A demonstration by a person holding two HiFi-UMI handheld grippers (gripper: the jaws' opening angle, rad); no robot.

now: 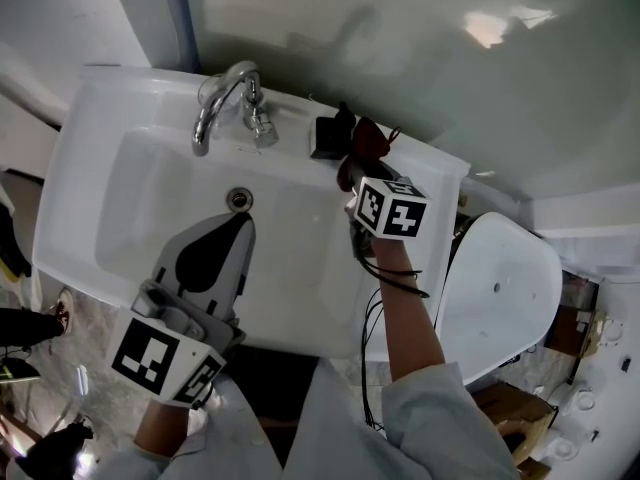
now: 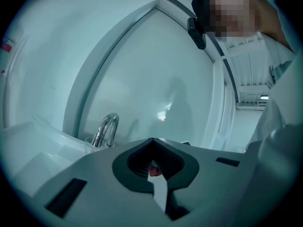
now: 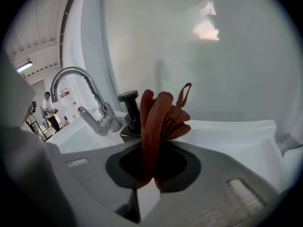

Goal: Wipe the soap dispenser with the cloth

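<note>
White sink (image 1: 100, 118): chrome tap (image 1: 257, 116), black soap dispenser (image 1: 328, 136) (back rim).

The head view looks steeply down on the sink (image 1: 150, 198). The 2 gripper views sit low near it, facing the wall (image 3: 213, 79); all 3 share the tap (image 1: 215, 108).

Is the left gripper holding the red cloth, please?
No, the red cloth is clamped in the right gripper, beside the soap dispenser; the left gripper is shut on nothing.

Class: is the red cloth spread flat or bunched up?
Bunched up: the cloth stands in folds, pinched by the right tongs.
</note>
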